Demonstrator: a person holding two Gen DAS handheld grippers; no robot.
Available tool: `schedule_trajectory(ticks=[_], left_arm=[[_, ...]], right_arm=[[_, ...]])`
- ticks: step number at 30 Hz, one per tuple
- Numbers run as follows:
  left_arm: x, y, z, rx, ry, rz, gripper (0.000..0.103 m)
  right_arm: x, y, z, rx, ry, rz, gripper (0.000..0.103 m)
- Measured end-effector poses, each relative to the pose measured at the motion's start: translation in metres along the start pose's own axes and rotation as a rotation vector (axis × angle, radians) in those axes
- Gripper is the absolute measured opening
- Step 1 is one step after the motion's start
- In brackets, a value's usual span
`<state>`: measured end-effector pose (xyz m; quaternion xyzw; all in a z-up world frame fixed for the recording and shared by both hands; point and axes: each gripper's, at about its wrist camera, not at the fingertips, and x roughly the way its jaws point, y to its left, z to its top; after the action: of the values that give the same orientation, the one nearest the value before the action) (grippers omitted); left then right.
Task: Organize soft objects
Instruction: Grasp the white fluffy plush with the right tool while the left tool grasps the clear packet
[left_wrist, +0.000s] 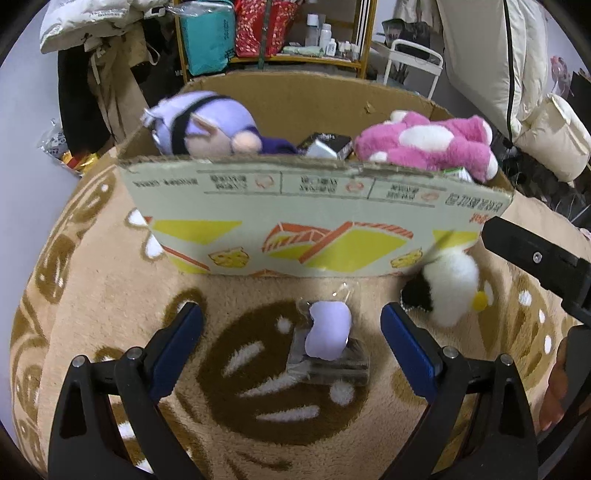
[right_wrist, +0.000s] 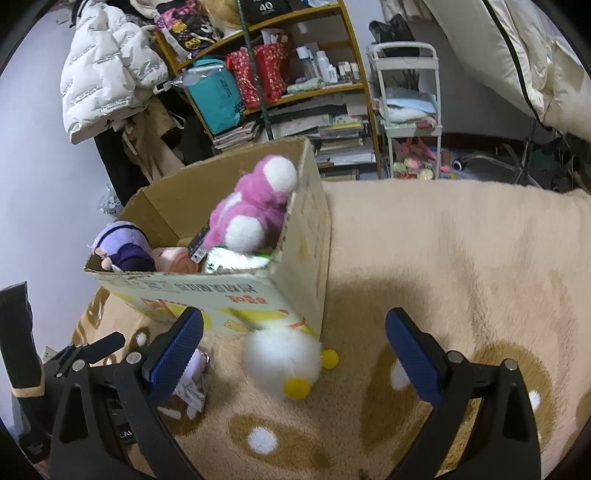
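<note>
A cardboard box (left_wrist: 317, 221) stands on a beige plush blanket (left_wrist: 110, 295) and holds a purple-haired doll (left_wrist: 207, 125) and a pink-and-white plush (left_wrist: 424, 144). A small lilac plush charm (left_wrist: 328, 332) in clear wrapping lies in front of the box, between the fingers of my open left gripper (left_wrist: 291, 332). A white plush penguin (left_wrist: 448, 284) with yellow feet lies at the box's right corner. In the right wrist view the penguin (right_wrist: 282, 358) lies between the fingers of my open right gripper (right_wrist: 295, 339), beside the box (right_wrist: 306, 236).
A wooden shelf (right_wrist: 306, 92) with bags, bottles and books stands behind the box. A white trolley (right_wrist: 406, 110) stands to its right. Coats (right_wrist: 107, 70) hang at the left. Bedding (left_wrist: 517, 92) is piled at the right. The right tool's body (left_wrist: 543, 262) reaches in from the right.
</note>
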<state>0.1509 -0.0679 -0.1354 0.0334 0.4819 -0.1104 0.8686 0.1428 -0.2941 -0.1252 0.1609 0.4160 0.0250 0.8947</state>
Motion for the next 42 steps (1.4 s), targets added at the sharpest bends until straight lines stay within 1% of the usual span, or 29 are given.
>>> schedule_trajectory(ticks=[10,14,20,23,26,28,29,32,33,35,36,37,38,39,41,42], left_arm=[[0.021,-0.003,-0.001,-0.011,0.077,-0.026,0.096],[0.03,-0.004,-0.003,0.005,0.098,-0.009,0.096],[0.042,-0.011,-0.005,0.04,0.127,-0.002,0.096],[0.05,-0.016,-0.005,0.056,0.151,-0.001,0.096],[0.058,-0.017,-0.005,0.048,0.161,-0.019,0.096],[0.062,-0.011,-0.005,0.045,0.158,-0.028,0.095],[0.063,-0.01,-0.006,0.046,0.156,-0.028,0.095],[0.066,-0.014,-0.009,0.061,0.151,-0.013,0.091],[0.068,-0.016,-0.011,0.062,0.149,-0.011,0.089],[0.068,-0.017,-0.013,0.059,0.147,-0.014,0.084],[0.068,-0.018,-0.015,0.059,0.144,-0.019,0.08],[0.068,-0.019,-0.015,0.061,0.143,-0.025,0.076],[0.067,-0.02,-0.015,0.064,0.141,-0.03,0.073],[0.066,-0.021,-0.016,0.069,0.141,-0.041,0.067],[0.066,-0.022,-0.017,0.079,0.137,-0.048,0.062],[0.066,-0.022,-0.018,0.082,0.137,-0.054,0.058]], right_arm=[[0.021,-0.005,-0.01,0.031,0.083,0.007,0.103],[0.031,-0.007,-0.015,0.031,0.115,0.013,0.103],[0.04,-0.001,-0.018,-0.006,0.143,0.002,0.097],[0.043,0.002,-0.018,-0.021,0.157,-0.003,0.092],[0.047,0.005,-0.019,-0.041,0.171,-0.009,0.085],[0.05,0.005,-0.02,-0.056,0.179,-0.016,0.073],[0.052,0.005,-0.021,-0.06,0.187,-0.015,0.071],[0.054,0.004,-0.022,-0.061,0.194,-0.006,0.068],[0.053,0.005,-0.022,-0.064,0.194,-0.003,0.066],[0.053,0.006,-0.022,-0.067,0.193,0.001,0.064],[0.053,0.007,-0.022,-0.07,0.192,-0.001,0.062],[0.054,0.007,-0.021,-0.071,0.193,0.001,0.058],[0.055,0.007,-0.021,-0.073,0.197,0.004,0.056],[0.055,0.008,-0.021,-0.076,0.198,0.005,0.055],[0.056,0.011,-0.021,-0.089,0.2,0.002,0.054],[0.056,0.012,-0.021,-0.097,0.201,-0.001,0.054]])
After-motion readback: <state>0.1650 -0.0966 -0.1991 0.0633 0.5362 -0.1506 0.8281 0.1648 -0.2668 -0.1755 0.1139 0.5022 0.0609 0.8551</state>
